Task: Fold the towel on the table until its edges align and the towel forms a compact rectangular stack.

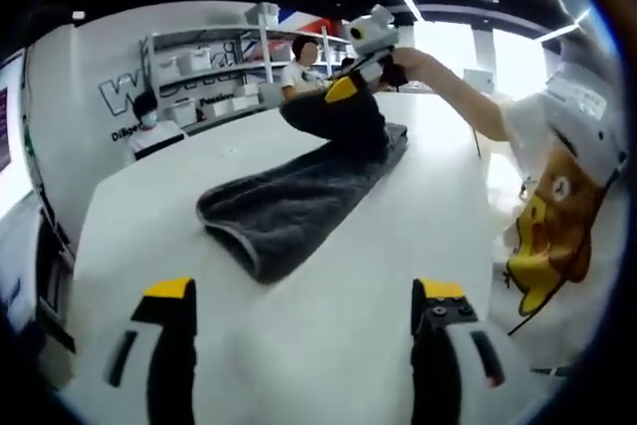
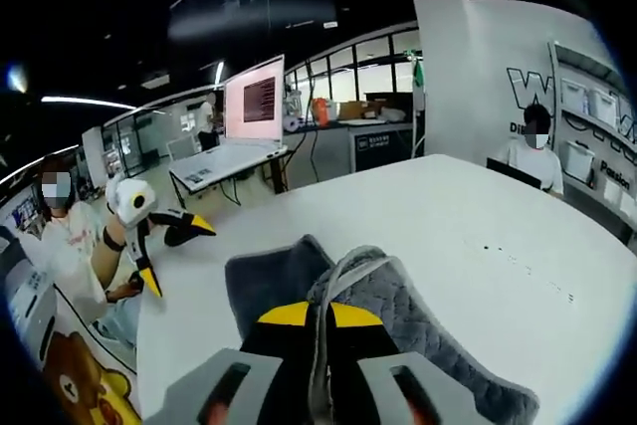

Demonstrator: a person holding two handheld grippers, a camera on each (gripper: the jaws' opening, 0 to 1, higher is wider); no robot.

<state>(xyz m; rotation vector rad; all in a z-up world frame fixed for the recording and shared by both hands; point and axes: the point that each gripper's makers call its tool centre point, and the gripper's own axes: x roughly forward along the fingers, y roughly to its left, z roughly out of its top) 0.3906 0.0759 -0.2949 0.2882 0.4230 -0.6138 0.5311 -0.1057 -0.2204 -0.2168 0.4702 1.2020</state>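
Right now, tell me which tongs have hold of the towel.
The right tongs: they are shut on a raised fold of the grey towel. The left tongs are open over the bare white table, clear of the cloth.

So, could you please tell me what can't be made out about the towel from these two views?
- Left gripper view: the towel's far end, hidden behind the right hand-held gripper lifting it.
- Right gripper view: the towel's near end, cut off by the bottom edge; the pinched edge sits hidden between the closed jaws.
- Whether its edges align: cannot tell.
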